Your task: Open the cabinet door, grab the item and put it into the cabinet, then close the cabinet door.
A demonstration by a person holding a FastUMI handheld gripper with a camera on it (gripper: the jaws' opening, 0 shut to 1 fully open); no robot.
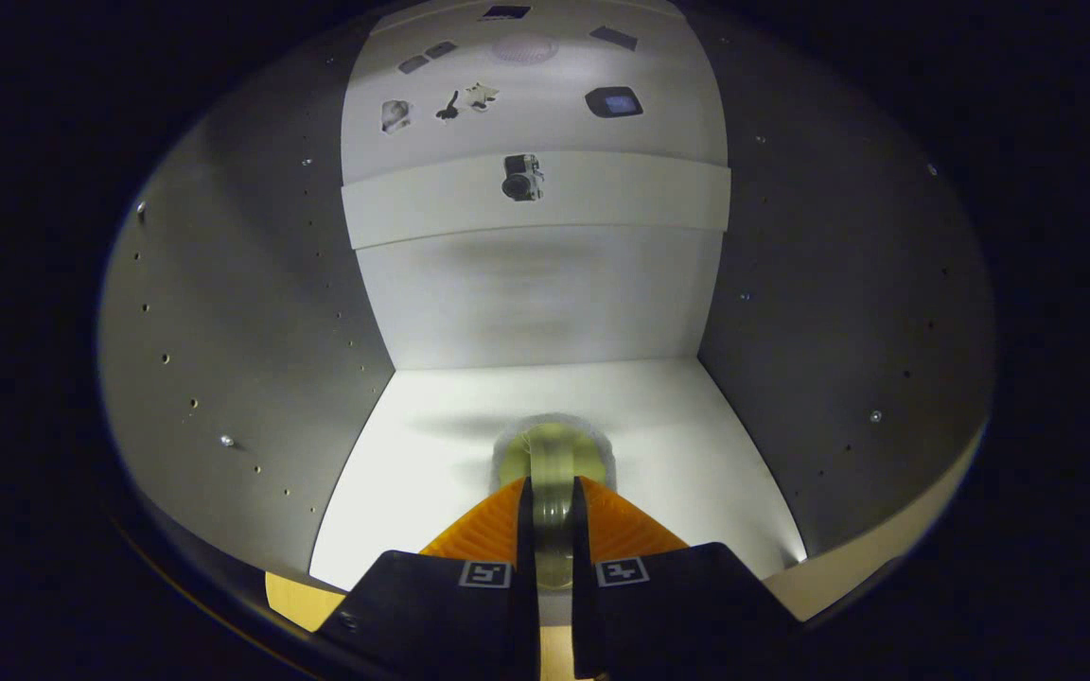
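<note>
I am looking into the open cabinet (545, 293), a white box with a back wall, two side walls and a white floor (413, 473). My gripper (552, 492) reaches into it, its two fingers pressed on a clear, yellowish round item (553, 454), which looks like a roll of tape standing on edge. The item sits low over the cabinet floor, its rim poking out beyond the fingertips. Whether it rests on the floor I cannot tell. The cabinet door is out of sight.
A white shelf edge (536, 199) crosses the back wall high above the item. Both side walls (242, 331) carry rows of small peg holes. A strip of wooden surface (294, 601) lies below the cabinet's front edge.
</note>
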